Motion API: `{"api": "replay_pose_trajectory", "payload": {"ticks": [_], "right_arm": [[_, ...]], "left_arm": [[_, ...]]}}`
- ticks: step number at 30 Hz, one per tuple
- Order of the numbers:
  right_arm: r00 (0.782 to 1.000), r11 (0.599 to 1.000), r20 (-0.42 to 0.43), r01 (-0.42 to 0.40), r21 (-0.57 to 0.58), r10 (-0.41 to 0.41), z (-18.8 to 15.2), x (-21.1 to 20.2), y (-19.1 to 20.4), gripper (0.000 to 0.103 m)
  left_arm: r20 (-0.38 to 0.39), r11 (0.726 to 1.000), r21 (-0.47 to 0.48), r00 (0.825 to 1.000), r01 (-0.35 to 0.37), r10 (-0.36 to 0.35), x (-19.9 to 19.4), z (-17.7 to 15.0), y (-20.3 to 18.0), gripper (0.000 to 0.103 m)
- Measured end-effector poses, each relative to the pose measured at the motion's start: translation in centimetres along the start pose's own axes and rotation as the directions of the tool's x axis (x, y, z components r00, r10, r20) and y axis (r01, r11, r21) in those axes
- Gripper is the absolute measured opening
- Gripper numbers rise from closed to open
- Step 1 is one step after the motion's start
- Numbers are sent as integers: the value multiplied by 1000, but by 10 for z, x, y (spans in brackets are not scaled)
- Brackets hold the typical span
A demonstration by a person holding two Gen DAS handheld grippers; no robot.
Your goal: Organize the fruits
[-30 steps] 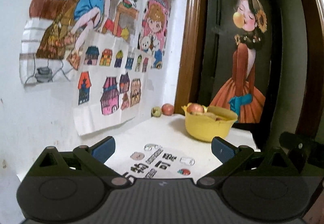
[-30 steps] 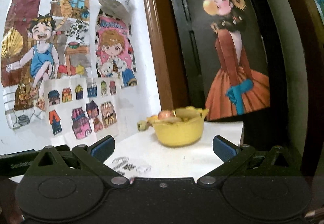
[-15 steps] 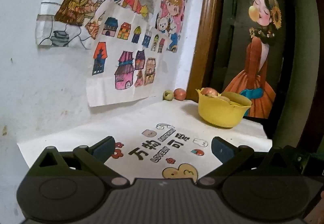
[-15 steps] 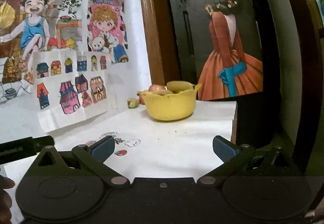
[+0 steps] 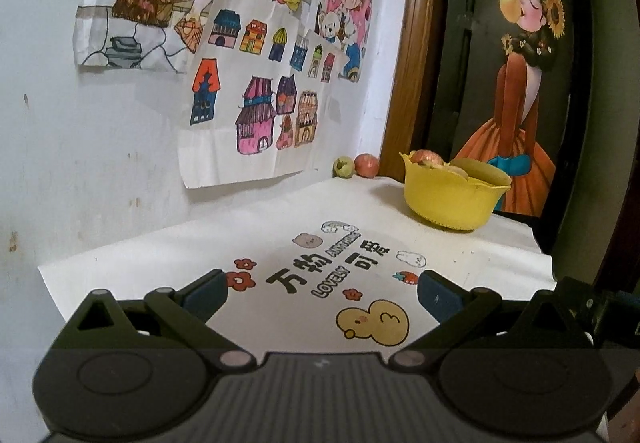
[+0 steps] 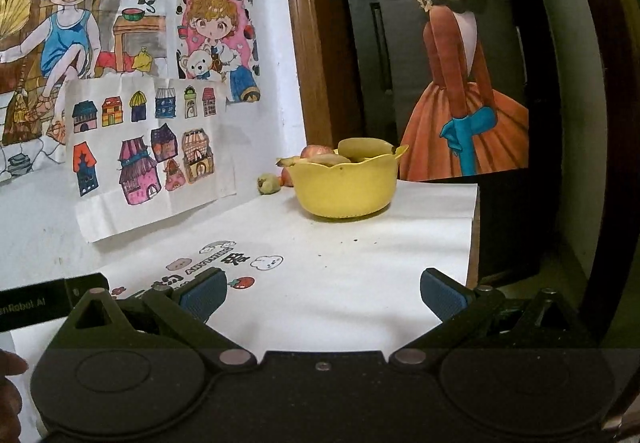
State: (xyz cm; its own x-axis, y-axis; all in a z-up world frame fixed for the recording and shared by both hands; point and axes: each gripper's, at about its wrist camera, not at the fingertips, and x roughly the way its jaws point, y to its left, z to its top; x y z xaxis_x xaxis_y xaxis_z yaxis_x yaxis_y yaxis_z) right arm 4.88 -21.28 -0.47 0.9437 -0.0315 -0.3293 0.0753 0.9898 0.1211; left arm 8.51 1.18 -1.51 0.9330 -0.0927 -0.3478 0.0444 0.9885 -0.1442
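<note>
You are holding both grippers, left (image 5: 322,293) and right (image 6: 323,293), with fingers spread and empty, facing the far corner. There a green fruit (image 5: 344,167) and a red apple (image 5: 367,165) are sitting against the wall, just left of the yellow bowl (image 6: 346,187) already holding fruit. Your left gripper is lining up more directly.

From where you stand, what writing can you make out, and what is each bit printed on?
"万物" and "可爱": white table cover, large black characters.
"LOVELY": same cover, between them.
"ANYTHING": same cover, small outlined letters, partly blurred.
"MORNIN": pink cartoon poster, last letters cut off.
"enRobot AI": black bar of the left gripper, start cut off.
Nothing else is readable.
</note>
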Motion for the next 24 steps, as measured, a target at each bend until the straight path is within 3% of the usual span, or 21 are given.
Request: {"api": "replay_pose_trajectory", "payload": {"ticks": [24], "right_arm": [[1000, 1000, -14, -18, -11, 17, -1, 6, 6, 102]], "left_arm": [[-7, 1000, -9, 1000, -1, 1, -1, -2, 2, 103]]}}
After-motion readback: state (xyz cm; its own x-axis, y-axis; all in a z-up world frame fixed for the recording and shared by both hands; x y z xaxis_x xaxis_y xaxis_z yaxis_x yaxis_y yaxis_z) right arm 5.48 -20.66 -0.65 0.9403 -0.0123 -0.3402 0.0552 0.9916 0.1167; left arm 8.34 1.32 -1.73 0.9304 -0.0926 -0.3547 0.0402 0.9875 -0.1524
